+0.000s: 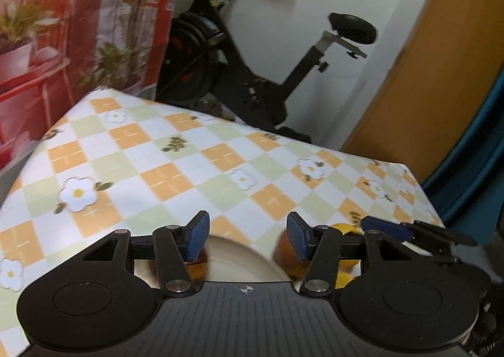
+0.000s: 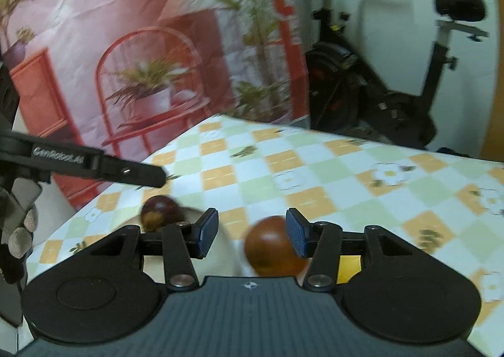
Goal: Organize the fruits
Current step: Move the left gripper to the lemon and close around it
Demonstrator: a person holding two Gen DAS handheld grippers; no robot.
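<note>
Left gripper (image 1: 248,237): hovering low over the table (image 1: 176,168), jaws spread, gripping nothing. Right gripper (image 2: 252,232): likewise hovering, jaws spread wide and empty. Cream plate (image 1: 233,262): sitting on the table beneath both claws. One reddish-brown fruit (image 2: 271,246): lying just beside the right gripper's right pad, inside the gap. One dark purple fruit (image 2: 160,212): resting at the plate's far left rim. Yellow fruit (image 1: 345,229): peeking out behind the linkage, count unclear.
</note>
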